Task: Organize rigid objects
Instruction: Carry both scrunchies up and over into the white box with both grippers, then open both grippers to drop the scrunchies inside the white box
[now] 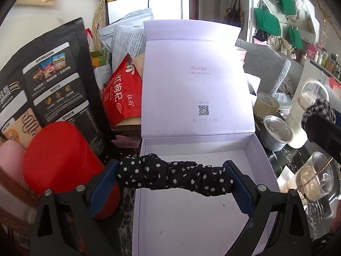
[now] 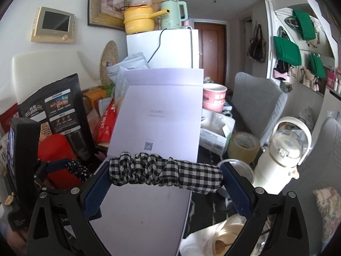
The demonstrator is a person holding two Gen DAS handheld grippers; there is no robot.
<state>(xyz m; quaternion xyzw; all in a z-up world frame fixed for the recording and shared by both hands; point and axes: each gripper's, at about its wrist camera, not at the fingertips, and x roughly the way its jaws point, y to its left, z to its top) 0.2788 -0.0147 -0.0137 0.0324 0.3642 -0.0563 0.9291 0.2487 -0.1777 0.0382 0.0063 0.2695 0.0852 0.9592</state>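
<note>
An open white box (image 1: 264, 166) with its lid (image 1: 198, 81) raised stands in front of me; it also shows in the right wrist view (image 2: 149, 209). My left gripper (image 1: 172, 177) holds a black polka-dot scrunchie (image 1: 170, 176) stretched between its fingers, just above the box's inside. My right gripper (image 2: 165, 176) holds a black-and-white checked scrunchie (image 2: 166, 175) stretched between its fingers, above the box and to the right of the left gripper (image 2: 70, 168). The checked scrunchie and the right gripper also show at the right edge of the left wrist view (image 1: 318, 111).
A red canister (image 1: 61, 157) and a black pouch (image 1: 46, 81) stand left of the box. A red snack bag (image 1: 122, 93) leans behind. Right of the box are a metal cup (image 1: 276, 135), a tape roll (image 1: 266, 104), a white bottle (image 2: 279, 155) and a glass cup (image 1: 317, 177).
</note>
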